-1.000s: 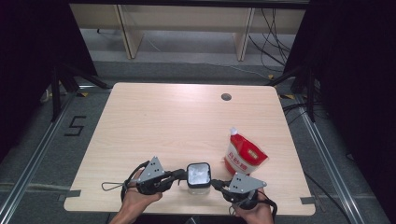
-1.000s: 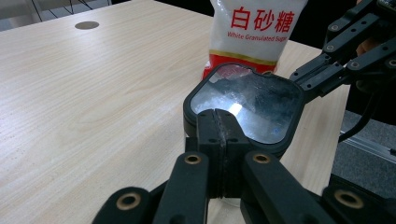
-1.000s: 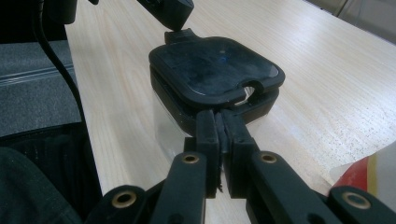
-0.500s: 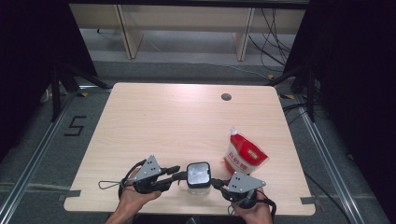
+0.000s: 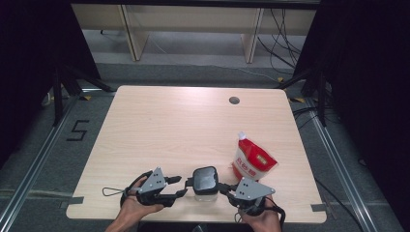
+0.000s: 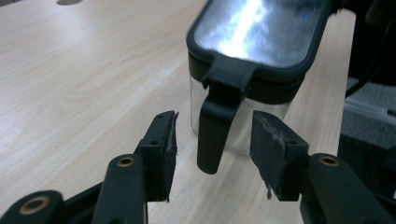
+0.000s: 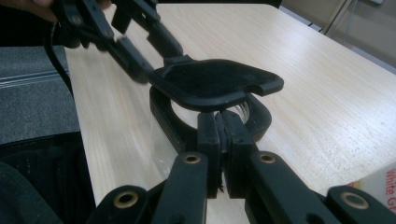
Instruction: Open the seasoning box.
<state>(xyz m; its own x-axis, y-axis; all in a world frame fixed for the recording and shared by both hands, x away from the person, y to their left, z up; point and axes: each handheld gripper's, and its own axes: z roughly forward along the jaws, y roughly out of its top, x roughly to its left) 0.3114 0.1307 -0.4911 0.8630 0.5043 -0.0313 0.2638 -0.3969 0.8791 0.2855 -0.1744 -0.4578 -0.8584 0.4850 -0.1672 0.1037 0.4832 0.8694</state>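
Note:
A clear jar (image 5: 205, 182) with a black lid (image 6: 257, 28) stands near the table's front edge, between my two grippers. Left of it, my left gripper (image 5: 180, 186) is open; its jaws have just been opening. The lid's black latch flap (image 6: 215, 121) hangs down between the pads (image 6: 161, 144) without touching them. From the right, my right gripper (image 5: 223, 187) reaches the jar. In the right gripper view its jaws (image 7: 220, 121) are pressed together on a thin black tab at the jar's near rim, under the lid (image 7: 210, 84).
A red and white pouch (image 5: 252, 162) stands upright just behind and right of the jar, close to my right gripper. The wooden table (image 5: 169, 125) has a round cable hole (image 5: 234, 100) at the back right. Dark floor and shelving legs surround it.
The left gripper's jaws have spread apart and let go of the jar's latch side, and the left hand has drawn slightly left. The right gripper and the jar have stayed put.

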